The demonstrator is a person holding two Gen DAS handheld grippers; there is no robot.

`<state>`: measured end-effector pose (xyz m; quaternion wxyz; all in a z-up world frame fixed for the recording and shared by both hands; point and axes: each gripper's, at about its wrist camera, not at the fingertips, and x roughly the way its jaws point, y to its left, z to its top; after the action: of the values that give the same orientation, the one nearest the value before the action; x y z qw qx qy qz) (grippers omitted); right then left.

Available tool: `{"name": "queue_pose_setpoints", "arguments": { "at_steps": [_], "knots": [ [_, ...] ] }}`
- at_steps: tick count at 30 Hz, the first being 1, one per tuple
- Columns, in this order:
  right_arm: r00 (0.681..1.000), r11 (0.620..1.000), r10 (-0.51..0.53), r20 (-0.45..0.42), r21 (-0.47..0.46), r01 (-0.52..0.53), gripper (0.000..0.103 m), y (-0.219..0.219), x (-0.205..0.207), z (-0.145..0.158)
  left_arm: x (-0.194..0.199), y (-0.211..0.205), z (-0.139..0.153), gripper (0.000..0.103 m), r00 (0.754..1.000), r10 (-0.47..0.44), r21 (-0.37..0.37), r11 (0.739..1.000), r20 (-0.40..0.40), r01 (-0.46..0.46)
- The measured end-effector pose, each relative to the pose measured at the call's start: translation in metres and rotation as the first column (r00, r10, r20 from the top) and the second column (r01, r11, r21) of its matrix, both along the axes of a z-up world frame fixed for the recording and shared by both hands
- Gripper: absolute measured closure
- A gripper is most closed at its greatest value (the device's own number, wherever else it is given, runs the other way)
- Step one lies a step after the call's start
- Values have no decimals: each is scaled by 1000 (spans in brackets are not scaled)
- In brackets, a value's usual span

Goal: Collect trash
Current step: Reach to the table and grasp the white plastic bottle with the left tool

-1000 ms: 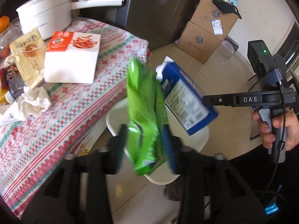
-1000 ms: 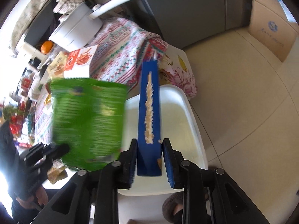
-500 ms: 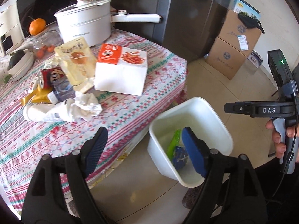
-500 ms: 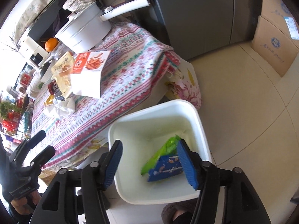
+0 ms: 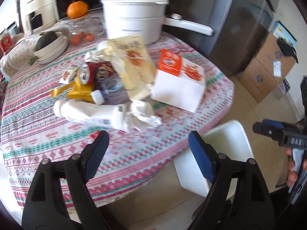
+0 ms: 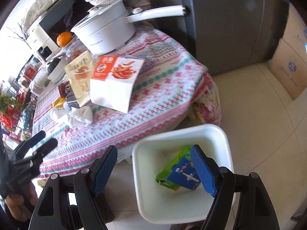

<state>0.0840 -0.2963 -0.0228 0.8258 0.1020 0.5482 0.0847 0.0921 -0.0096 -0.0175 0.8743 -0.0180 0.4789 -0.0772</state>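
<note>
Both claws, left (image 5: 146, 143) and right (image 6: 154, 158), gape empty, the right one's jaws opening wider; two packets (image 6: 177, 171) lie in the bin (image 6: 226, 134), wrappers (image 5: 132, 72) remain mid-tabletop (image 5: 48, 134).

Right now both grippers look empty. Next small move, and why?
Probably bring the left gripper forward onto the crumpled white tissue, the nearest of the trash on the tablecloth. Nothing is between its jaws, and the right gripper, jaws opening, is empty too. The green bag and blue carton already lie in the white bin.
</note>
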Motion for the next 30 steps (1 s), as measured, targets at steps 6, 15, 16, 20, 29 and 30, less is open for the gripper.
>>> {"name": "queue_pose_setpoints", "arguments": {
  "at_steps": [6, 15, 16, 20, 29, 30],
  "knots": [
    [1000, 1000, 8, -3, 6, -7, 22, 22, 16, 0, 31, 51, -12, 18, 987, 154, -4, 988, -38, -154],
    [1000, 999, 18, -12, -40, -19, 21, 47, 36, -6, 73, 86, -58, 18, 913, 346, -134, 916, -217, -379],
    [1000, 999, 20, -15, -47, -20, 21, 49, 38, -7, 76, 87, -63, 18, 899, 367, -142, 903, -237, -406],
    [1000, 998, 19, -23, -58, -20, 21, 53, 46, -11, 82, 91, -87, 29, 836, 429, -216, 830, -341, -514],
    [999, 996, 21, -44, -85, -24, 21, 58, 48, -20, 84, 101, -97, 60, 793, 502, -257, 762, -345, -594],
    [999, 996, 20, -46, -86, -24, 21, 59, 48, -21, 83, 101, -95, 66, 800, 495, -261, 768, -340, -586]
  ]
}}
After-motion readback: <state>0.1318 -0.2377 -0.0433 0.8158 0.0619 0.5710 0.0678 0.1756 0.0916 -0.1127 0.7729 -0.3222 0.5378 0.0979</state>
